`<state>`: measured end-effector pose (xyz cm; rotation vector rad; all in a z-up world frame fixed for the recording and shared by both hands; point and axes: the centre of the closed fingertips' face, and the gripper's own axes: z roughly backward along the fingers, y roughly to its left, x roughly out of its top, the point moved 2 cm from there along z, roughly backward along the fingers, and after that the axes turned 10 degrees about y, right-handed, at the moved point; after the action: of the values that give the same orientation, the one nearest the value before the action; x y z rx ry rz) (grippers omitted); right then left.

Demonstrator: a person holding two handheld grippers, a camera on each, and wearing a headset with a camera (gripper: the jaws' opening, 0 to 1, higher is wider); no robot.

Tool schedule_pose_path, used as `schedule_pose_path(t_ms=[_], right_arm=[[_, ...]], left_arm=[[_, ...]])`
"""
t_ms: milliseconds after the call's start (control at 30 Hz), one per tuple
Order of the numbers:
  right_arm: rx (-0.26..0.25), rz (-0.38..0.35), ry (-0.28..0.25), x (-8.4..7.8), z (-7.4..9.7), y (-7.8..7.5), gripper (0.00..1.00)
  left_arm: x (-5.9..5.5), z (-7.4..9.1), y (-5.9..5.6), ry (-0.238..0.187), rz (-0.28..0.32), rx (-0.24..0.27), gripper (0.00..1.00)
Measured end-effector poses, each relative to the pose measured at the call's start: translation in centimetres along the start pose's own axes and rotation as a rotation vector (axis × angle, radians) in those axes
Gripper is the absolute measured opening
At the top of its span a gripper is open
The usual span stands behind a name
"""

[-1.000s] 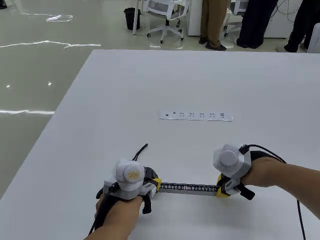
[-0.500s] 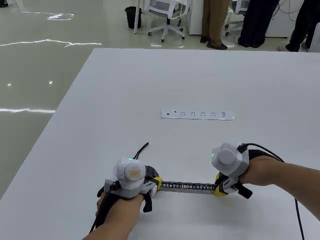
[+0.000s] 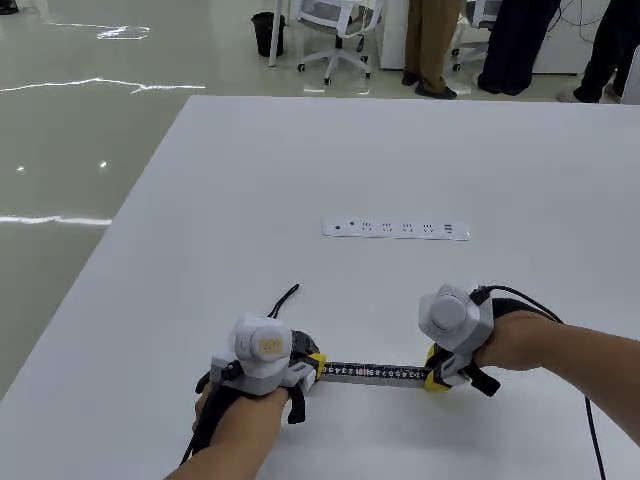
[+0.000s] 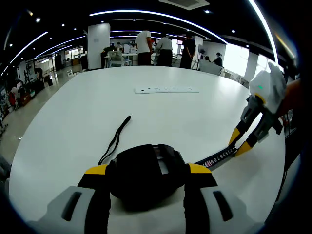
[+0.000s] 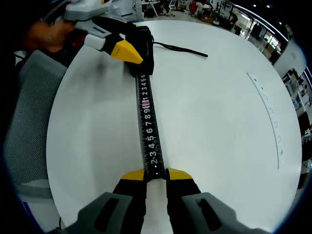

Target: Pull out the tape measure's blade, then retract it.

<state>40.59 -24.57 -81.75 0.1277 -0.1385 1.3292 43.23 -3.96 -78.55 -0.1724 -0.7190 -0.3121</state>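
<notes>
The black tape measure case [image 4: 146,173] sits on the white table with my left gripper [image 4: 146,170] shut on its sides; in the head view the left gripper [image 3: 305,368] is at the near left. Its wrist strap [image 4: 114,139] trails away on the table. The dark blade [image 5: 148,127] with white numbers lies flat, drawn out from the case [image 5: 142,46] toward the right. My right gripper [image 5: 156,173] is shut on the blade's end, seen in the head view as the right gripper [image 3: 432,380]. The blade [image 3: 372,373] spans the gap between both grippers.
A white power strip [image 3: 396,229] lies flat on the table beyond the grippers. A black cable [image 3: 530,305] runs from the right hand. The table's left edge [image 3: 100,250] is close by. Office chairs and standing people are beyond the far edge.
The right gripper has moved left toward the case, so the exposed length of blade is shorter. The left gripper and case stay put.
</notes>
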Motion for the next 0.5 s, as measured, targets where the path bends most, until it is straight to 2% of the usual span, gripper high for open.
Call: schedule_pose_path(t_ms=[500], right_arm=[[-0.007,0.010,0.001,0.79,-0.16,-0.10,0.15]], left_arm=[[0.00,0.01,0.00,-0.002,0.002,0.006,0.56]])
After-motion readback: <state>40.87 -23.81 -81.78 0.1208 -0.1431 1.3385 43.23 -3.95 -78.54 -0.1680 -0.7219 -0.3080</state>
